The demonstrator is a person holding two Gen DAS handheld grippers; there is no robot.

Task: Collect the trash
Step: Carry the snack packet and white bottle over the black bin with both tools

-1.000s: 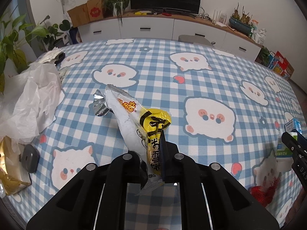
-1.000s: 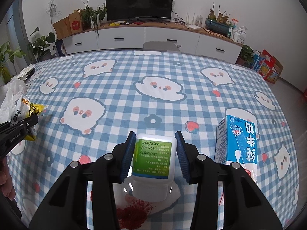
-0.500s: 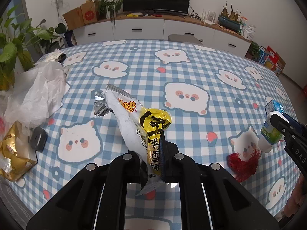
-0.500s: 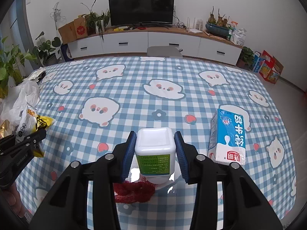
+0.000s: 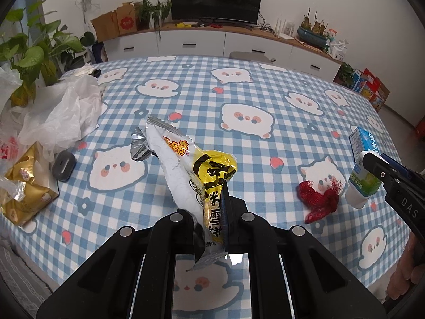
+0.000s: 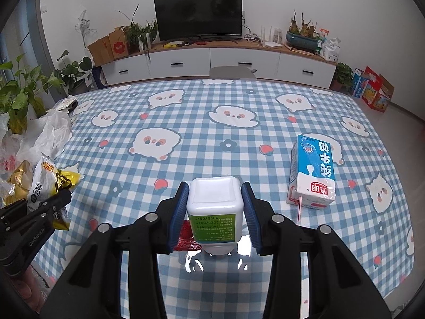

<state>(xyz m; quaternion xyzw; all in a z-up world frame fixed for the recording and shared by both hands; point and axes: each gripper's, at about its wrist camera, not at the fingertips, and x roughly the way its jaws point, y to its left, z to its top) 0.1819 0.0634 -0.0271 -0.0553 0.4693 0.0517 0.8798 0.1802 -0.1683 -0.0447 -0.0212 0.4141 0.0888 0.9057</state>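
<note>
1. Wrapper, white and yellow, sits clamped in our left gripper, lifted above the checked table;
2. our right gripper squeezes 1 white bottle upside down above red netting.

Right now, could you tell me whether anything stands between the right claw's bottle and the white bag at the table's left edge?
Yes: the left claw, shut on a snack wrapper, sits between the bottle and the white bag. Otherwise only bare tablecloth lies along that way. The milk carton is off to the right.
</note>
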